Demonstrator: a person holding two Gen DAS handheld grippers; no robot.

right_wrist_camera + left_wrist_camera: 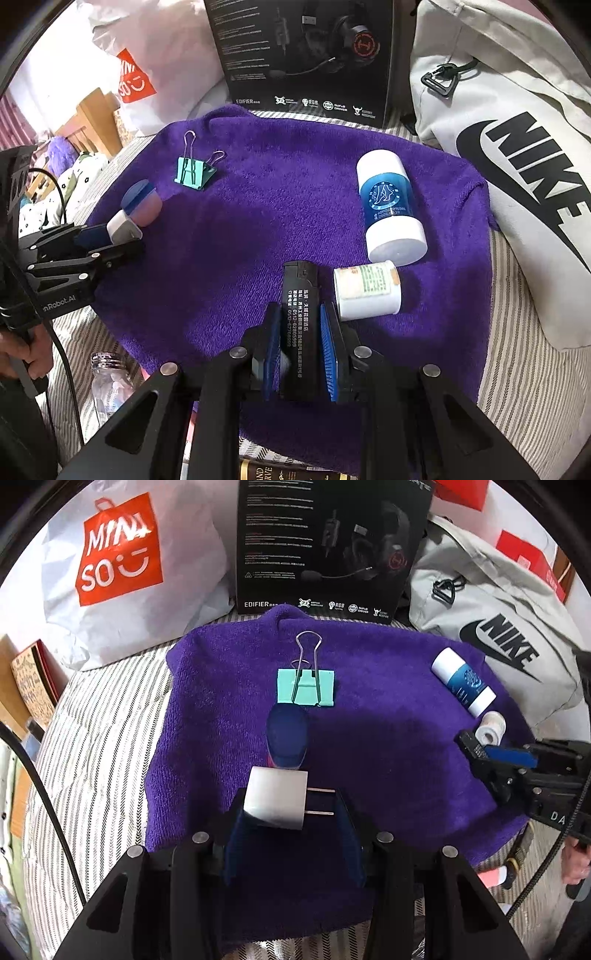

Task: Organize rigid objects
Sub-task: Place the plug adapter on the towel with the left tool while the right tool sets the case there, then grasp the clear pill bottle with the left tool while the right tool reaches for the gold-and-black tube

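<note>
A purple towel carries the objects. My left gripper is shut on a white plug adapter, prongs pointing right, low over the towel. Just ahead of it stands a small pink jar with a blue lid, then a teal binder clip. My right gripper is shut on a black lighter. Beside it lie a small white bottle and a blue-and-white bottle.
The towel lies on a striped bedsheet. Behind it stand a white Miniso bag, a black Edifier headset box and a grey Nike bag. A glass jar sits at the lower left of the right wrist view.
</note>
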